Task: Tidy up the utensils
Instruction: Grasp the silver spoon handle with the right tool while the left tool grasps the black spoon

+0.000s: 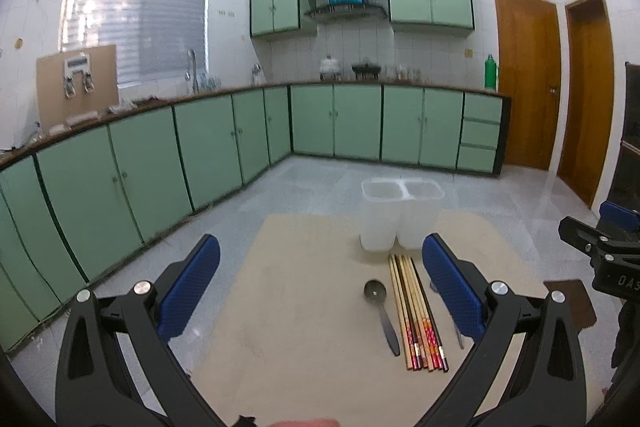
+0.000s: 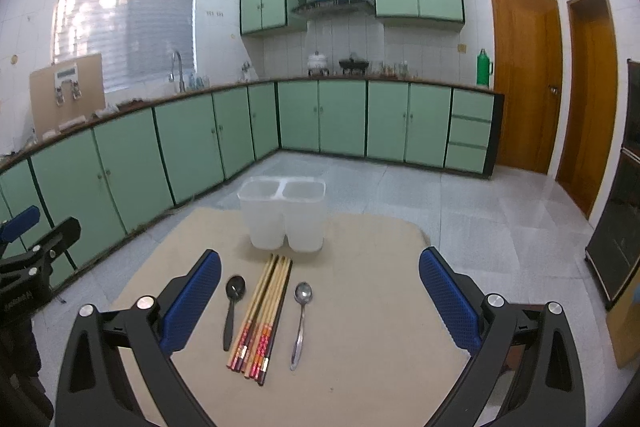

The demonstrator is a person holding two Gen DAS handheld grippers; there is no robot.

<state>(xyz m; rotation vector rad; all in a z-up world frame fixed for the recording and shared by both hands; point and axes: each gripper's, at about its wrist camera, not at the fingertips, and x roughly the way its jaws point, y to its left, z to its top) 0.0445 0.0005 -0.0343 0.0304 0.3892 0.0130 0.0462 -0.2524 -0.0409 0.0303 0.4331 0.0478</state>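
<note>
Right wrist view: both tongs, right gripper [image 2: 320,301] and left gripper [image 1: 321,281], stand wide open, empty. Before the translucent white twin-compartment plastic holder [image 2: 282,217], the thin stiff wooden chopsticks [image 2: 262,315] probably roll; take them mid-length.

**Materials and finishes, as I see them**

Table [image 2: 360,327]: matt beige, slightly grainy. Twin holder [image 2: 282,215]: translucent frosted plastic. Chopsticks [image 2: 262,319]: pale wood, glossy red-patterned ends. Black spoon [image 2: 232,307]: dark, glossy bowl. Silver spoon [image 2: 301,323]: polished metal. My gripper pads [image 2: 450,301]: blue, textured, on matt black plastic frames. Floor [image 2: 480,211]: polished speckled stone. Doors [image 2: 524,75]: varnished wood.
</note>
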